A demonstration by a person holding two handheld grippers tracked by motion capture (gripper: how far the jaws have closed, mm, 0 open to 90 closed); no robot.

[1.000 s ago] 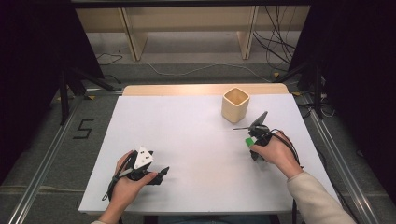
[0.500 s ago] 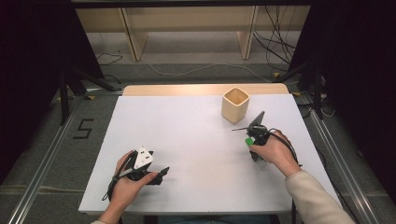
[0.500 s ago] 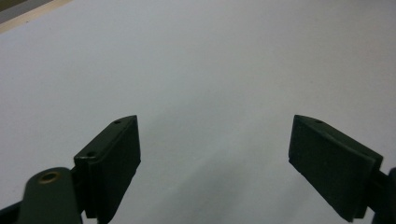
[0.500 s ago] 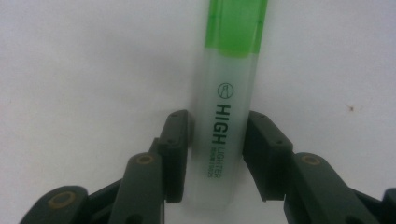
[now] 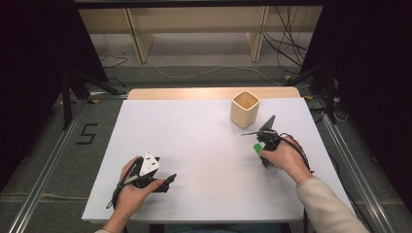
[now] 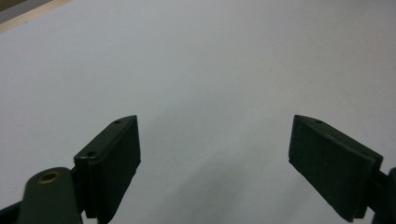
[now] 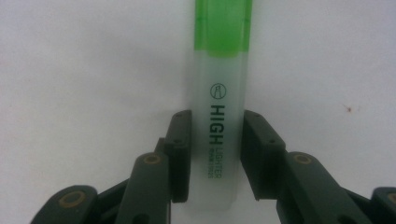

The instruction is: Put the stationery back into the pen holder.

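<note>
Closing over the last second, the right gripper (image 7: 216, 156) now has its jaws against both sides of a green highlighter (image 7: 218, 116), which lies flat on the white table (image 5: 204, 145); neither hand has shifted since the earlier frames. At about seven o'clock on the table the left gripper (image 5: 167, 180) rests with its jaws wide apart and nothing between them. Beyond the right gripper (image 5: 258, 133), toward one o'clock, a beige square cup (image 5: 245, 108) stands upright, just apart from it.

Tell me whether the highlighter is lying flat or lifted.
Lying flat: the highlighter rests on the table, the right tongs closing round its barrel.
</note>
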